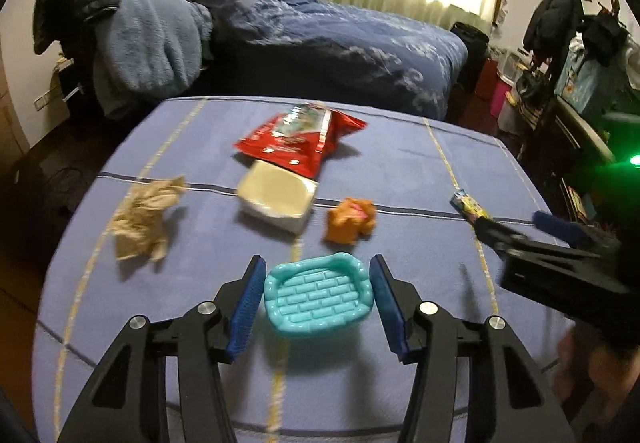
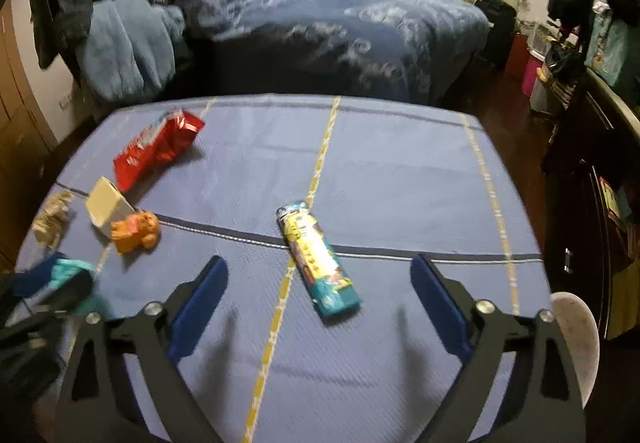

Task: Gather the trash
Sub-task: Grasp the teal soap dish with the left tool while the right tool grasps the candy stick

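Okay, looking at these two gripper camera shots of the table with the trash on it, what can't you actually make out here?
- Red snack bag: print blurred in both views, unreadable.
- White box: far end tucked under the bag, left view.
- Teal tray: whether the left gripper pads touch it; in the right view, blurred and partly hidden by that gripper.
- Wrapper: in the left view, mostly hidden by the right gripper.
- White curved object: cut off at the right edge, unidentifiable.

Print on red snack bag (image 1: 298,141) blurred, unreadable. Far end of blue wrapper (image 1: 466,203) hidden behind right gripper (image 1: 516,231) in left wrist view. Teal tray (image 2: 76,275) mostly covered by left gripper (image 2: 52,295) in right wrist view. White curved object (image 2: 576,339) cut off by frame edge, unidentifiable.
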Motion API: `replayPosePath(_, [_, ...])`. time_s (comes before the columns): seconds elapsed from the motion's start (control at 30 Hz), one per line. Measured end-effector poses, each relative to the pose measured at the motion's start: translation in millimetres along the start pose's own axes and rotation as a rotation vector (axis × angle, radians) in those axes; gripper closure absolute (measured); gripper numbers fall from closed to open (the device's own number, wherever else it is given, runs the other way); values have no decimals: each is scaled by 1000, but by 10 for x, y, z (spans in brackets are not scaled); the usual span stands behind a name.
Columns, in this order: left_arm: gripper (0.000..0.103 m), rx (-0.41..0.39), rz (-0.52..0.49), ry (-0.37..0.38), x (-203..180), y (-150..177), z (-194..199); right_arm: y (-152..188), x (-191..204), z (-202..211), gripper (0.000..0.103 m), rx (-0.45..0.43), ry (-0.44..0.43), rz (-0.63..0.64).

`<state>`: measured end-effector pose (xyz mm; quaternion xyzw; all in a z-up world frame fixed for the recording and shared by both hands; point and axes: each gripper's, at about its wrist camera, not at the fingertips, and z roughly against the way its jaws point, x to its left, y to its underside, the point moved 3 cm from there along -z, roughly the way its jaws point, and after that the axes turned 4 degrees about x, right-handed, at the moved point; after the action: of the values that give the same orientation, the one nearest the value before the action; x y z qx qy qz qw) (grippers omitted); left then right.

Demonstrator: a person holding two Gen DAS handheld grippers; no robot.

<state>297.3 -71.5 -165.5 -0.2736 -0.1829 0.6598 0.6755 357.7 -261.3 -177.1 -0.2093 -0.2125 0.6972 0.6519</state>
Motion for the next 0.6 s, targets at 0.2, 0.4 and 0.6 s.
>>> replayPosePath(0.2, [49,-6,29,16,164,37,75,19,63,-206,28,53,-4,-6])
replayPosePath(0.4, [49,0,35,35,180,81,90,33,70,-174,57,40,-23,1])
replayPosePath(0.6, [49,-4,21,36,128,110,164,103,60,-70,79,39,-47,5])
